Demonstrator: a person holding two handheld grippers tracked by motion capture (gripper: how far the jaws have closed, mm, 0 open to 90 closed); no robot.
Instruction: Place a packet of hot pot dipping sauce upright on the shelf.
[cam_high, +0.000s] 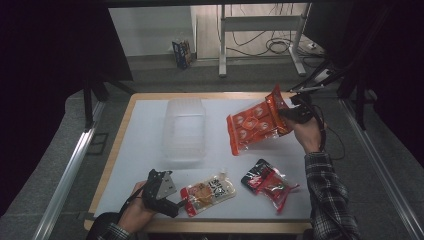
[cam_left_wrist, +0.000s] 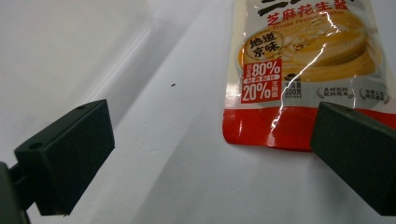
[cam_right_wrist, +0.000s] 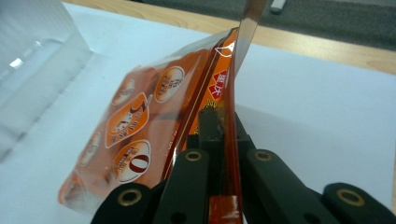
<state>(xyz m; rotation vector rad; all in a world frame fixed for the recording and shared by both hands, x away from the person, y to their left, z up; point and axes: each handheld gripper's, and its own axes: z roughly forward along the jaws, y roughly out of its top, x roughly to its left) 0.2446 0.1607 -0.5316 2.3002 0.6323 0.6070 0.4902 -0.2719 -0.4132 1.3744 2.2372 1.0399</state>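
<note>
My right gripper is shut on the edge of a large orange snack bag and holds it lifted and tilted over the right part of the white table top. In the right gripper view the orange snack bag hangs from the pinched seam, with my right gripper clamped on it. My left gripper rests near the front edge, open, pointing at a yellow and red snack pouch. In the left gripper view the yellow and red pouch lies just ahead of the spread jaws, its red bottom edge beside the right jaw.
A clear plastic box lies on the table's middle left. Red and black snack packets lie at the front right. The wooden table edge runs along the back, with desk legs and cables on the floor beyond.
</note>
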